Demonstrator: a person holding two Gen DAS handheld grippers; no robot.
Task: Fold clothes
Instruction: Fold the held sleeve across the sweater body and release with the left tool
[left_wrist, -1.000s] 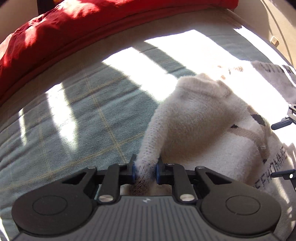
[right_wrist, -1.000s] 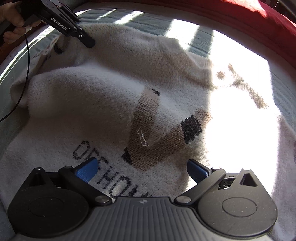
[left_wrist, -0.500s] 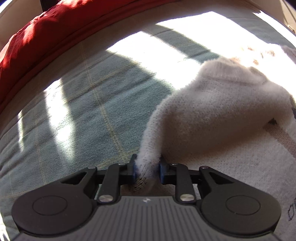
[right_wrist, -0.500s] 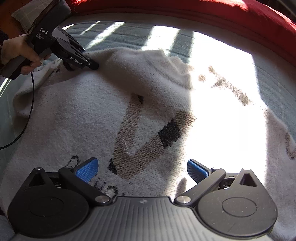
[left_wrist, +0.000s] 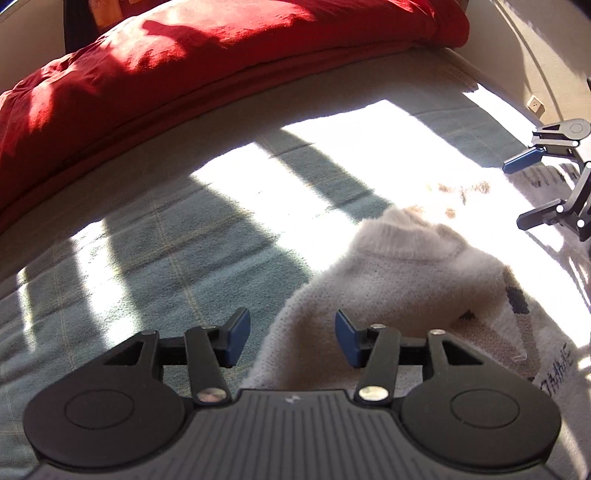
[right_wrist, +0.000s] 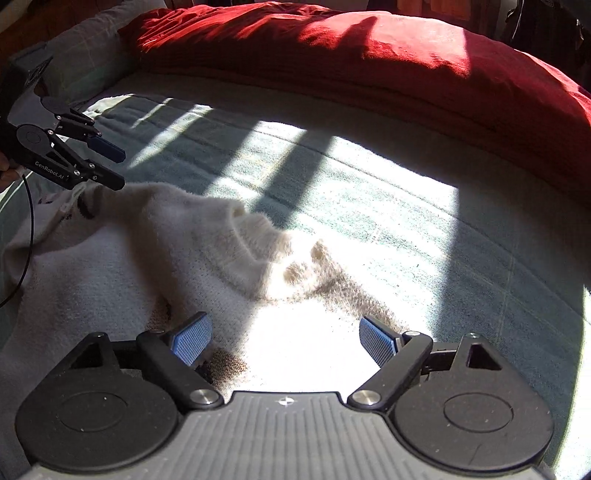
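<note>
Left wrist view: left gripper w/ jaws apart, empty, over folded sleeve of cream knit sweater lying on green-grey bedspread. Right gripper also spread wide, empty, above sweater. Red duvet at far side.

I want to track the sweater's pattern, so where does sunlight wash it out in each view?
Left wrist view: the sweater is legible in shade near the open left gripper, but blown out toward the right gripper. Right wrist view: a glare patch erases the knit between the right gripper's fingers; the folded sleeve stays readable. Straight lines bow in both.
</note>
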